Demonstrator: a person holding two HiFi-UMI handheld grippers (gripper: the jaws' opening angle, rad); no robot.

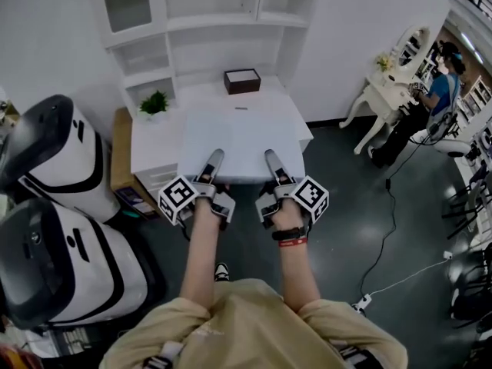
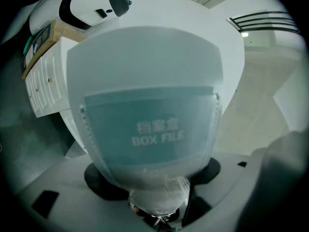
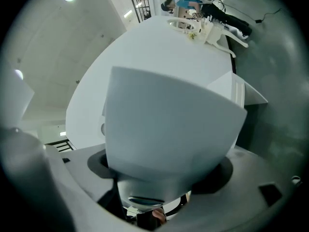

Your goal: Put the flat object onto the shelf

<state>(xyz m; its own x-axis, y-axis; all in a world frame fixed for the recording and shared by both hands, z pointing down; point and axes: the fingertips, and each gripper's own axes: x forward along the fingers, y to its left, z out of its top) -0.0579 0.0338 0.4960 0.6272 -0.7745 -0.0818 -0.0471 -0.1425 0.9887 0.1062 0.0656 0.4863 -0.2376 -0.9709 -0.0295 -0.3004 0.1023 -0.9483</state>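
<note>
One white desk [image 1: 150,141] under shelves [image 1: 207,21], dark floor [image 1: 346,206] | we see box file [image 1: 240,141] level, long axis crosswise, facing shelves | left gripper [image 1: 214,160], right gripper [image 1: 270,158] clamp its near edge.

Bright, even indoor light; fisheye warp and dark corners in both gripper views, box file [image 2: 149,105] blurred close-up.

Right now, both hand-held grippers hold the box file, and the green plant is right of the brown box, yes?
No. The green plant is left of the brown box, as the head view shows. The left hand-held gripper and right hand-held gripper do hold the box file.
</note>
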